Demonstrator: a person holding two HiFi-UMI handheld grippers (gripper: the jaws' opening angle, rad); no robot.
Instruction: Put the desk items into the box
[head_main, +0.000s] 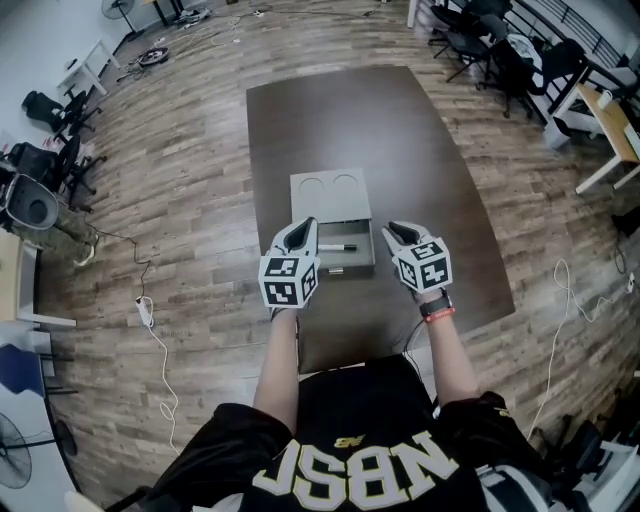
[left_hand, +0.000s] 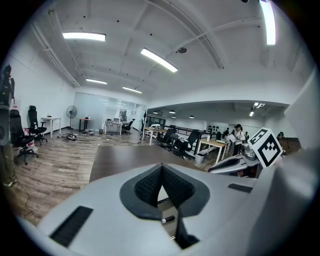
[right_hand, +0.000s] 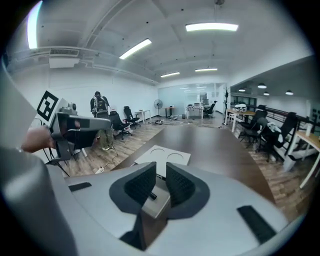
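Note:
A grey box (head_main: 330, 192) lies on the dark table (head_main: 420, 150), its flat lid part marked with two round dents. In its open tray lies a black pen (head_main: 336, 246). My left gripper (head_main: 303, 229) hovers over the tray's left edge with its jaw tips together and nothing between them; the pen (left_hand: 169, 218) shows below them. My right gripper (head_main: 396, 232) hangs just right of the tray, its pads (right_hand: 179, 184) a narrow gap apart and gripping nothing. The pen (right_hand: 151, 194) and the box (right_hand: 167, 156) show past that gap.
The table's near edge (head_main: 360, 352) is close to the person's body. Office chairs (head_main: 490, 45) and desks (head_main: 610, 110) stand at the far right, more chairs (head_main: 45, 150) at the left. Cables (head_main: 150, 310) trail on the wooden floor. People (right_hand: 100, 107) stand in the distance.

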